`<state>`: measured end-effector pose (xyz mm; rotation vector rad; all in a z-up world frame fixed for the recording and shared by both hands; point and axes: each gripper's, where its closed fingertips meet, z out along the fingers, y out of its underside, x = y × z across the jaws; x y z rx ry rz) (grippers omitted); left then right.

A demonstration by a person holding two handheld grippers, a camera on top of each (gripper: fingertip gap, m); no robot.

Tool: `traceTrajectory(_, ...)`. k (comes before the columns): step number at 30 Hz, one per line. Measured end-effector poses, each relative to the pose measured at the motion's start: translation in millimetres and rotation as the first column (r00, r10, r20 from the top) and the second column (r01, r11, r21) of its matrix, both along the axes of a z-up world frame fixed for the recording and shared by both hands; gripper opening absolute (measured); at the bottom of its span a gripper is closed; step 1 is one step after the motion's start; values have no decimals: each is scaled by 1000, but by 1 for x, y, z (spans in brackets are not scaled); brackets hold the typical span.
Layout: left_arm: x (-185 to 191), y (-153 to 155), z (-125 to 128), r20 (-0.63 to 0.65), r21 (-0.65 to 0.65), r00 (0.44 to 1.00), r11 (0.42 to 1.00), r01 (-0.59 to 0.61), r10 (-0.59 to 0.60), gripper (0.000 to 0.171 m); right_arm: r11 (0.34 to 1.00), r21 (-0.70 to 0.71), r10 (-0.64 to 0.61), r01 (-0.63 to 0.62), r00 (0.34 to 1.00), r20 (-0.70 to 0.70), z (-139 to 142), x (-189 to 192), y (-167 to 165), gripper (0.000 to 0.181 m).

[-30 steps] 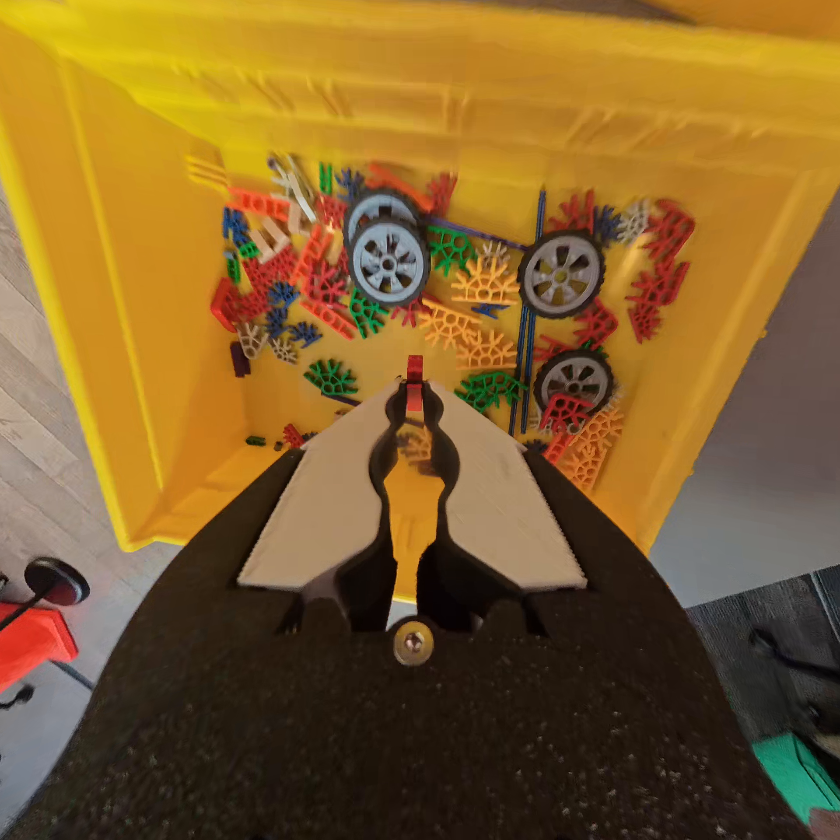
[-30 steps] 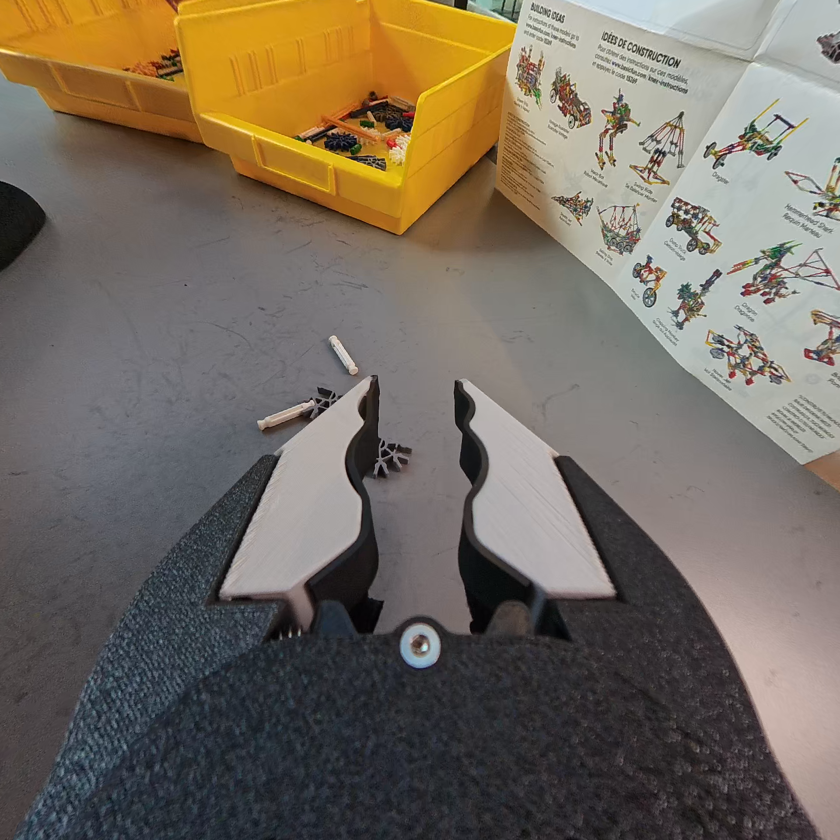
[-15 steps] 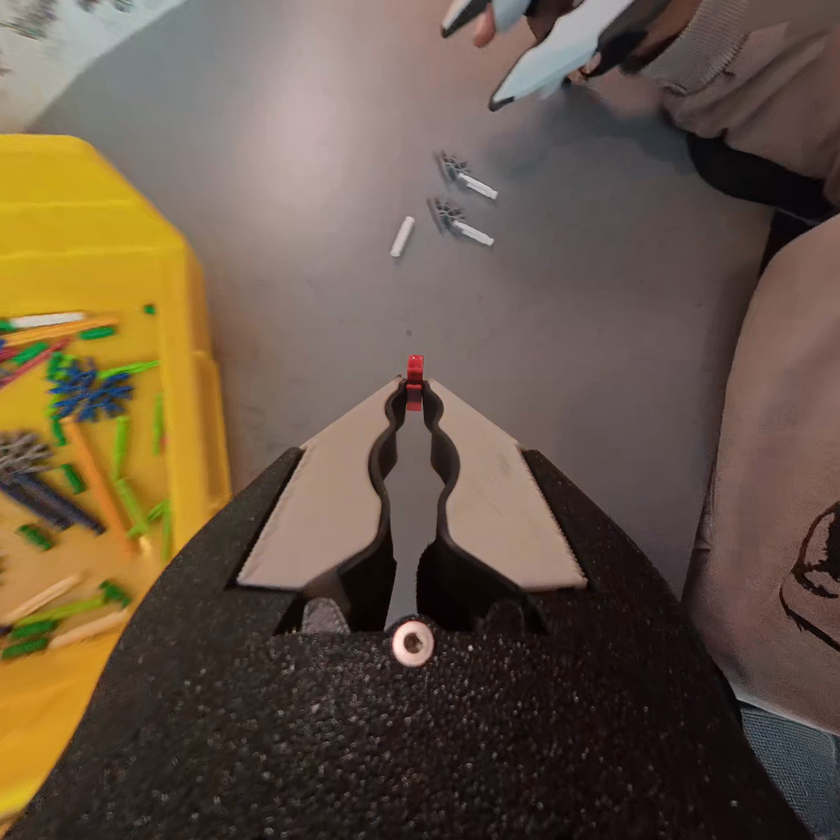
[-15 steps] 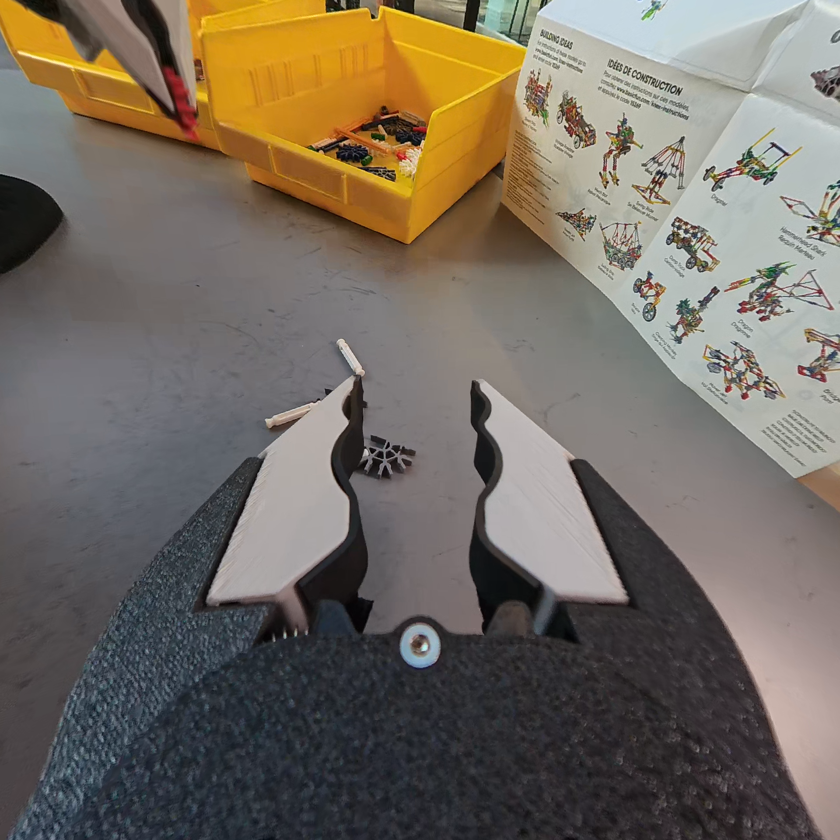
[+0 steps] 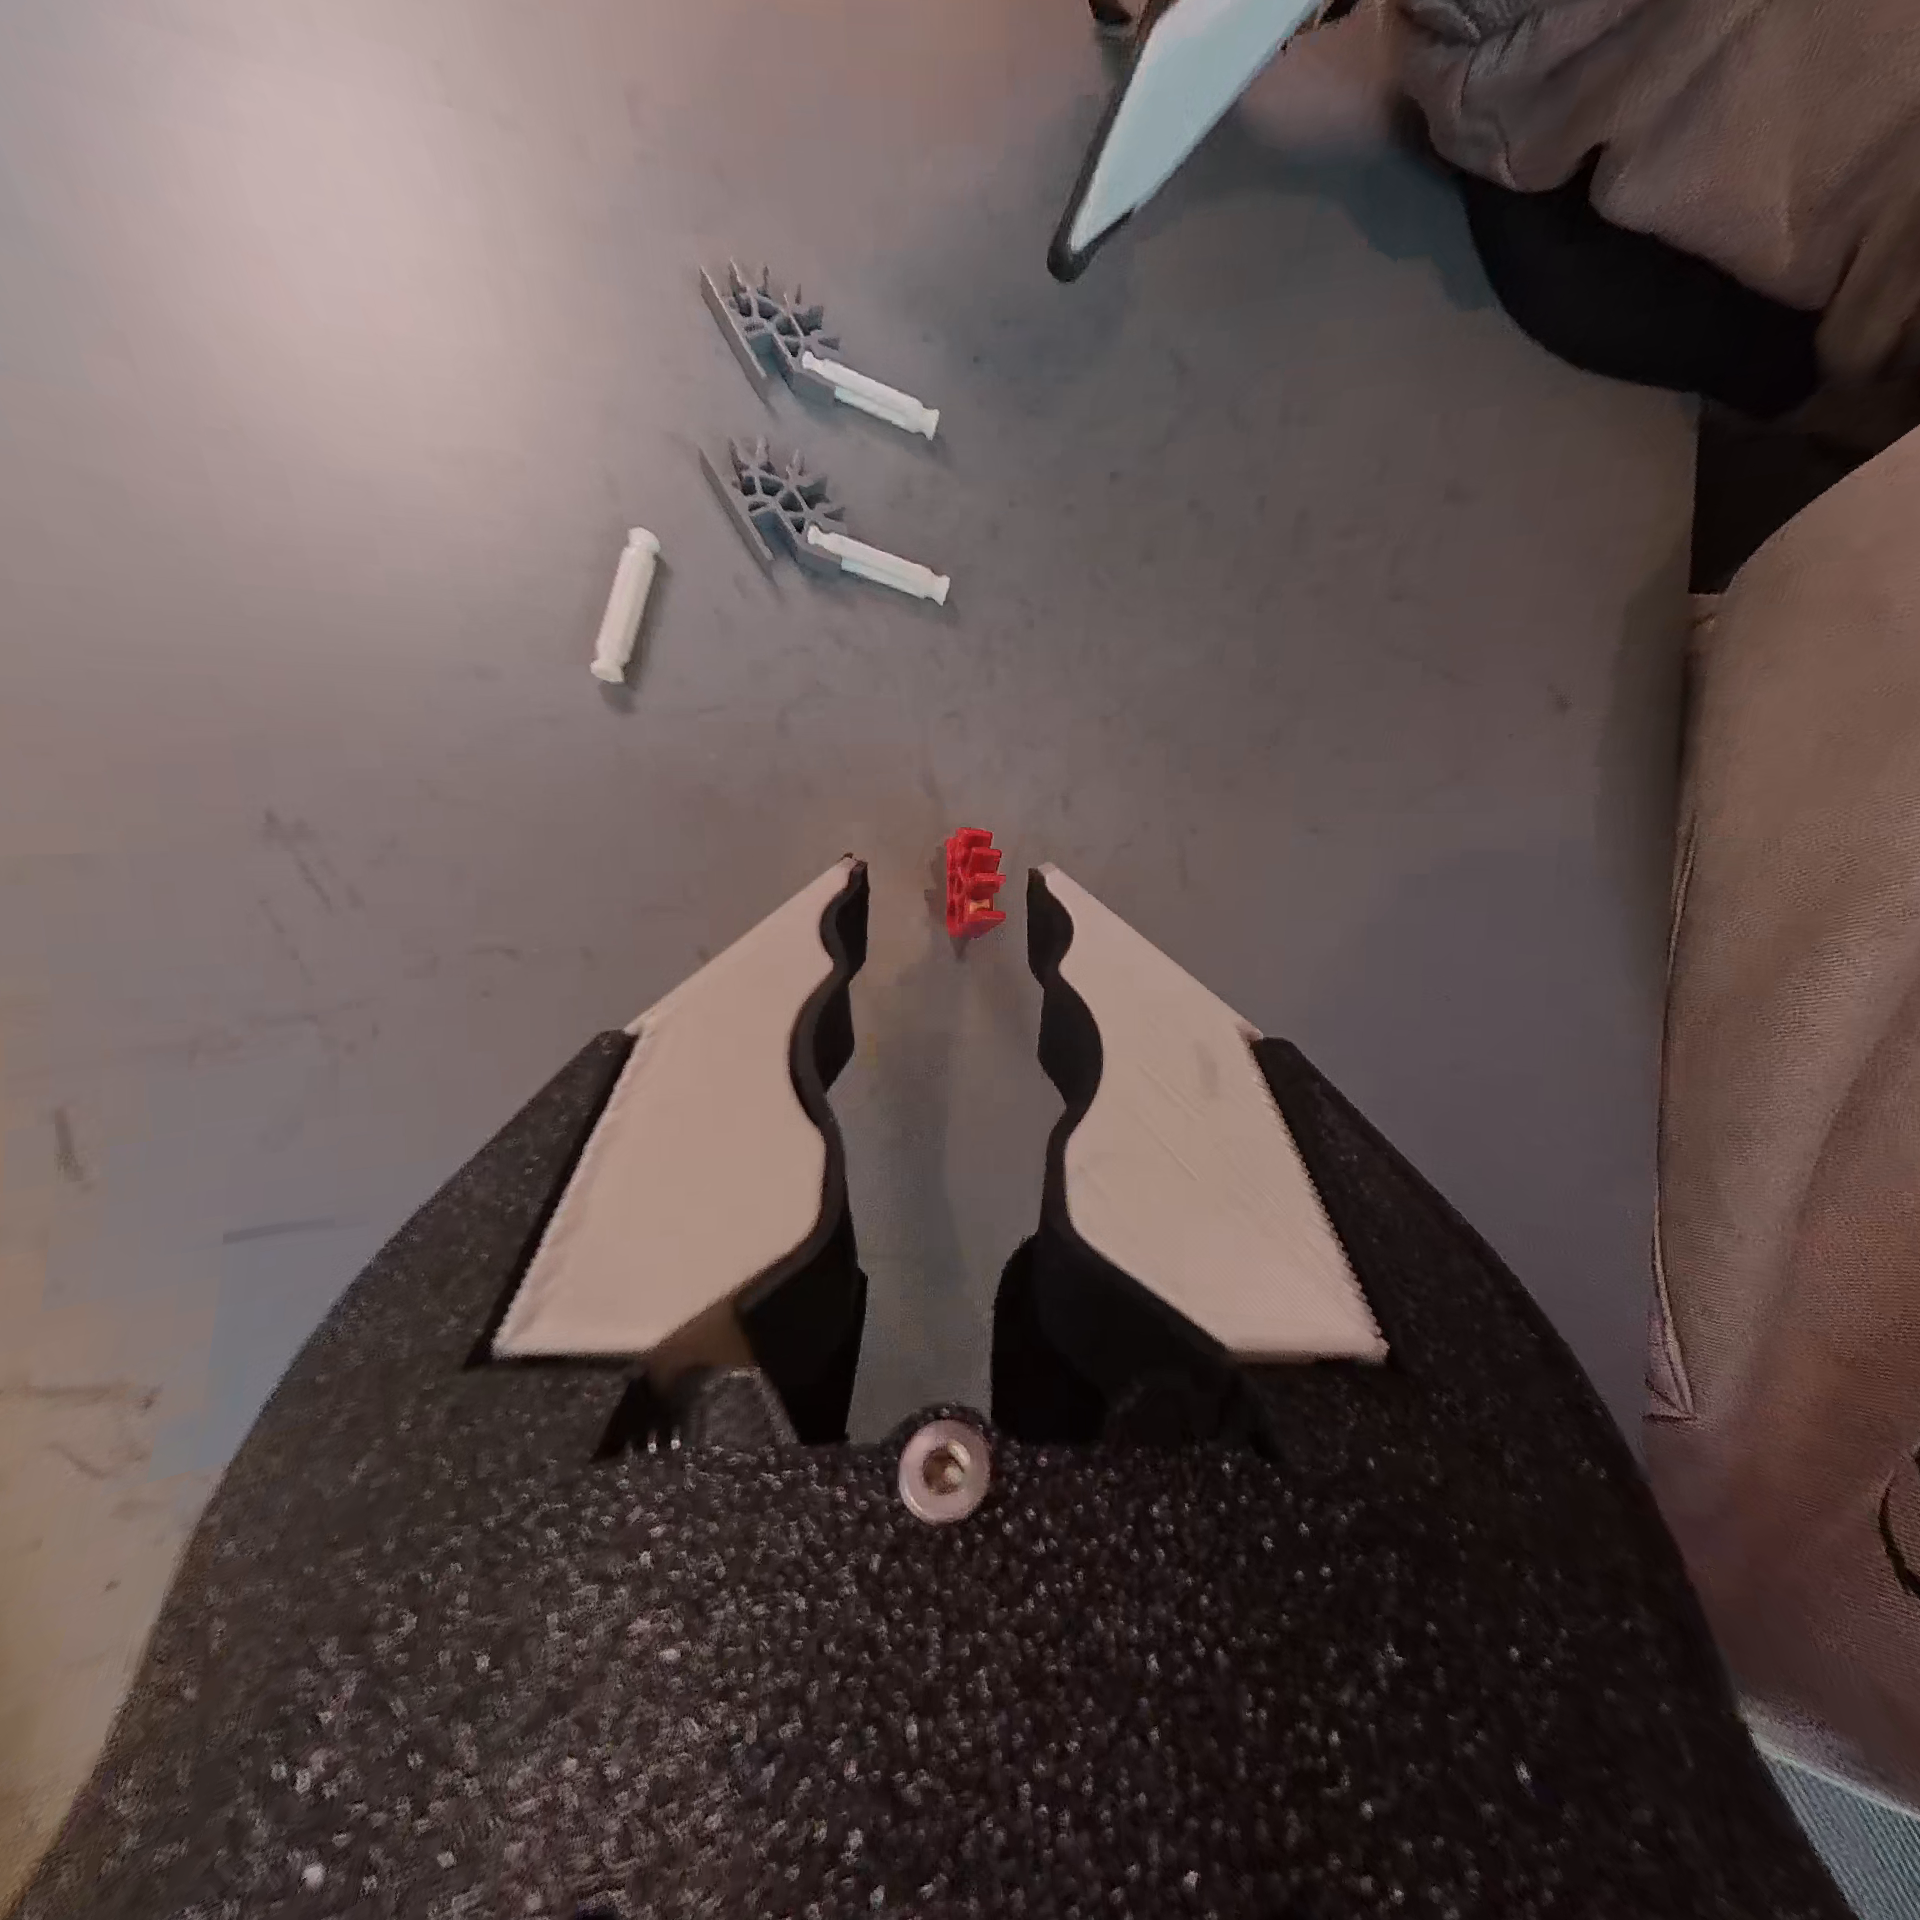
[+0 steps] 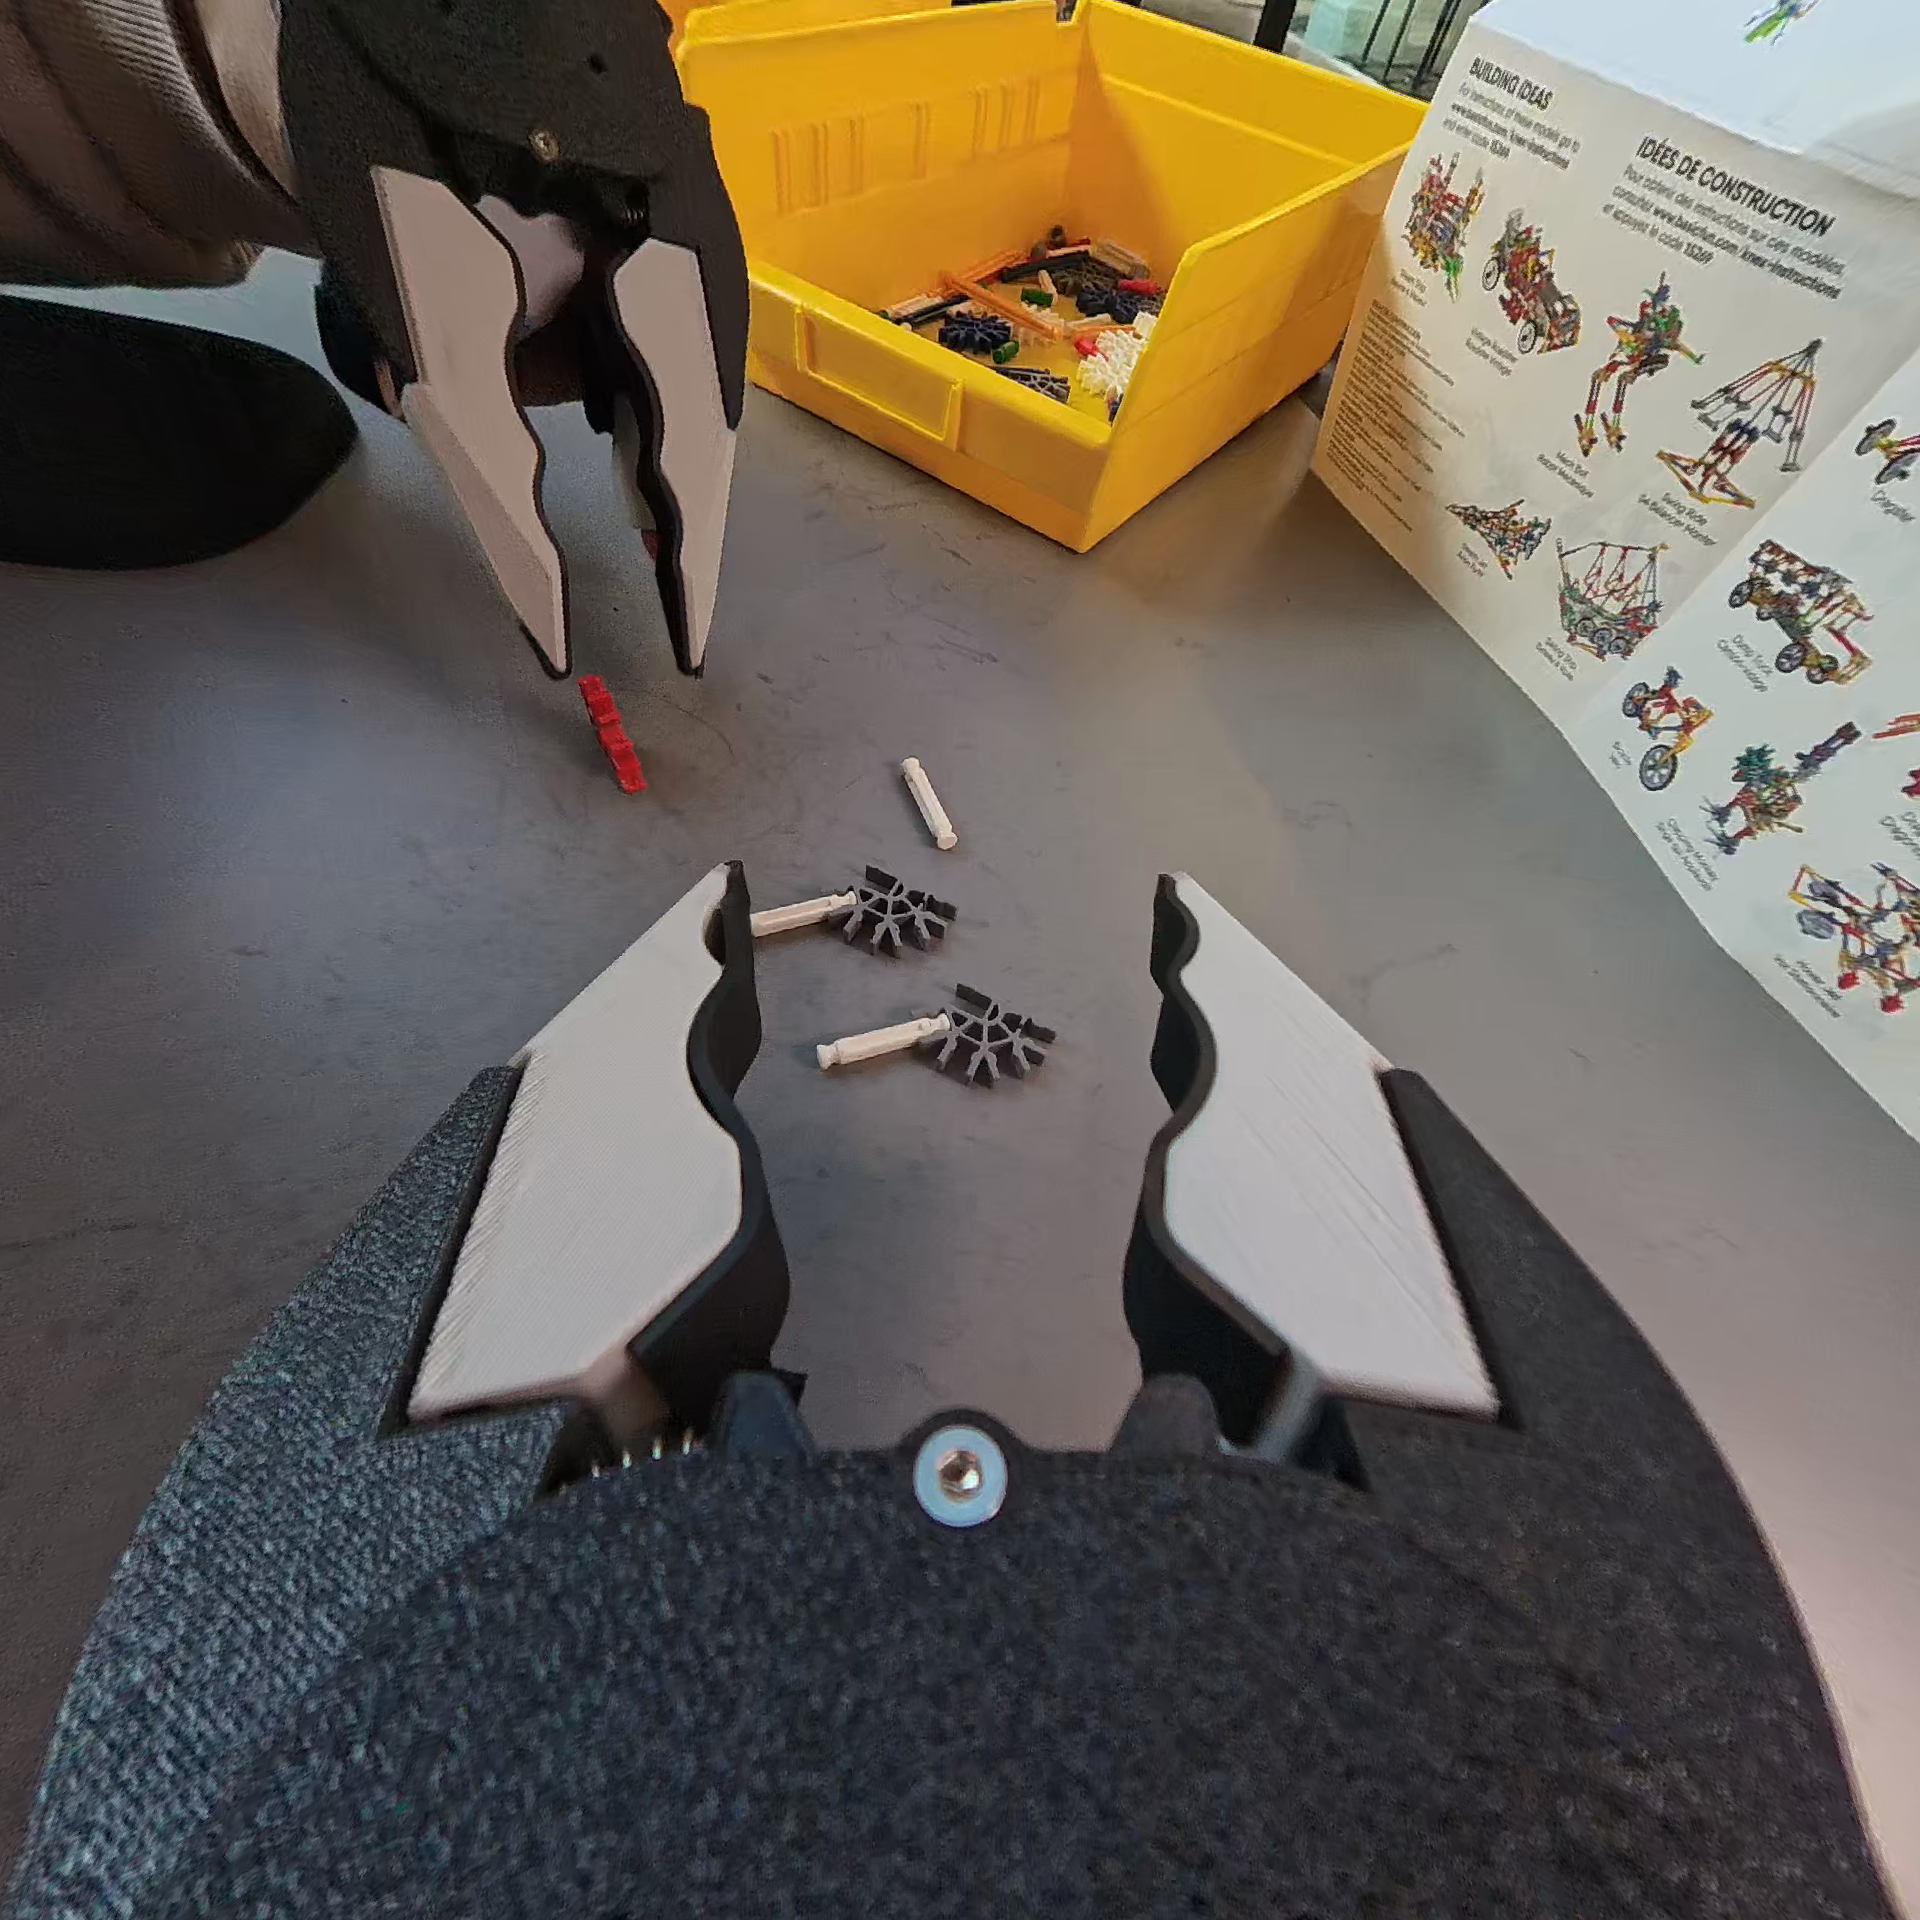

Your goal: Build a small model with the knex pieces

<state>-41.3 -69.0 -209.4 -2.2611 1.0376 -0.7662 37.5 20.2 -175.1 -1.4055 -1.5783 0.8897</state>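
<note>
My left gripper (image 5: pixel 948 871) is open just above the grey table, and a small red connector piece (image 5: pixel 975 883) sits free between its fingertips. The right wrist view shows that gripper (image 6: pixel 621 667) pointing down over the red piece (image 6: pixel 611 734). My right gripper (image 6: pixel 948 878) is open and empty, low over the table. Two grey snowflake connectors, each with a white rod plugged in, lie between its fingers (image 6: pixel 896 914) (image 6: pixel 987 1035). A loose white rod (image 6: pixel 927 802) lies just beyond them. The same parts show in the left wrist view (image 5: pixel 774 324) (image 5: pixel 779 501) (image 5: pixel 621 605).
A yellow bin (image 6: pixel 1081 270) with mixed small parts stands at the back. A folded instruction sheet (image 6: pixel 1662 468) stands upright on the right. A person's beige sleeve and clothing (image 5: pixel 1787 935) fill the right of the left wrist view. A dark object (image 6: pixel 145 436) lies at the far left.
My left gripper moved from over the yellow bin to the table, came down and opened, letting go of the red piece. My right gripper opened wider and drew back a little.
</note>
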Motion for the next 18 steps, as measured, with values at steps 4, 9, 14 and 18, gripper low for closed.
traceTrajectory(4, -44, 21, 55, 48, 199, 985, 965, -170, 164, 36, 1000, -22, 2, -3, 999, -37, 8, 0, -1, 76)
traceTrajectory(9, -178, 36, 153, 105, 508, 844, 701, -500, 526, 40, 999, -34, -8, 5, 996, -84, 19, 0, 0, 75)
traceTrajectory(14, -367, 16, 183, -71, 587, 509, 449, -674, 858, 40, 999, -45, -8, 4, 996, -92, 19, -2, -1, 75)
traceTrajectory(18, -467, -11, 119, -351, 423, 333, 466, -777, 875, 37, 999, -46, -5, 1, 996, -86, 17, -3, -3, 74)
